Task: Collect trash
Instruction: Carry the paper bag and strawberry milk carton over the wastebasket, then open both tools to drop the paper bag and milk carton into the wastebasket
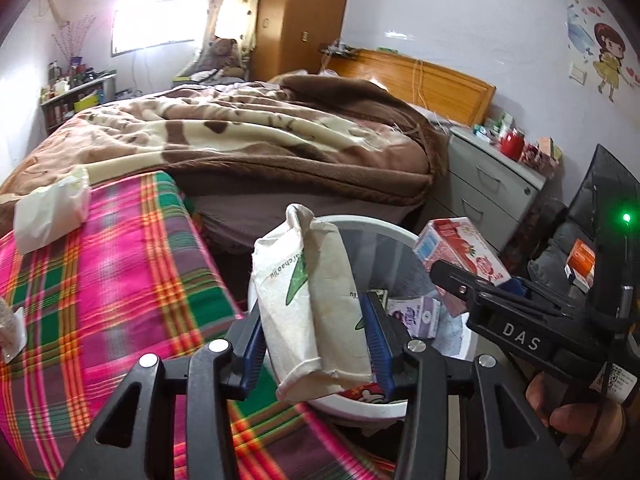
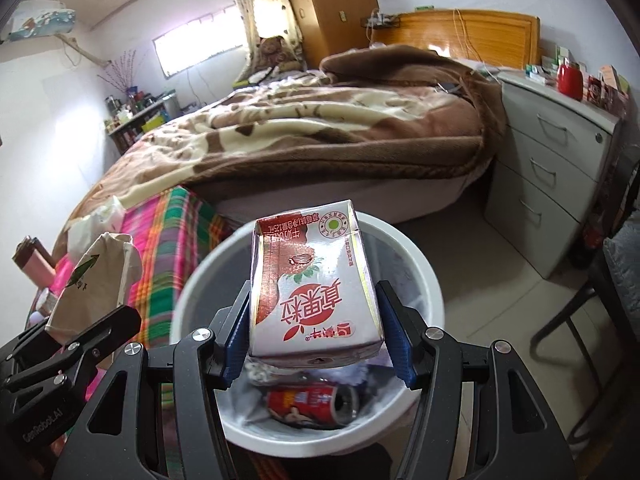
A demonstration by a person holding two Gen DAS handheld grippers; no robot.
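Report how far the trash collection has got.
Done: a red can and a purple carton lie in the white bin. In hand: left gripper holds a paper bag, right gripper a milk carton. Left: crumpled wrapper on the plaid cloth.

plaid cloth (image 1: 120, 280) smeared by motion blur. bin (image 2: 420, 264) interior mostly hidden behind milk carton (image 2: 316, 280); can (image 2: 312, 404) partly covered. chair (image 2: 592, 304) cut by frame edge.

White letters "DAS" stand on the black tongs (image 1: 520, 336) at four o'clock in the left view. "GenRobot.AI" runs along the other tongs (image 2: 42, 426) at eight o'clock in the right view. The milk carton (image 2: 316, 284) carries red Chinese print, upside down.
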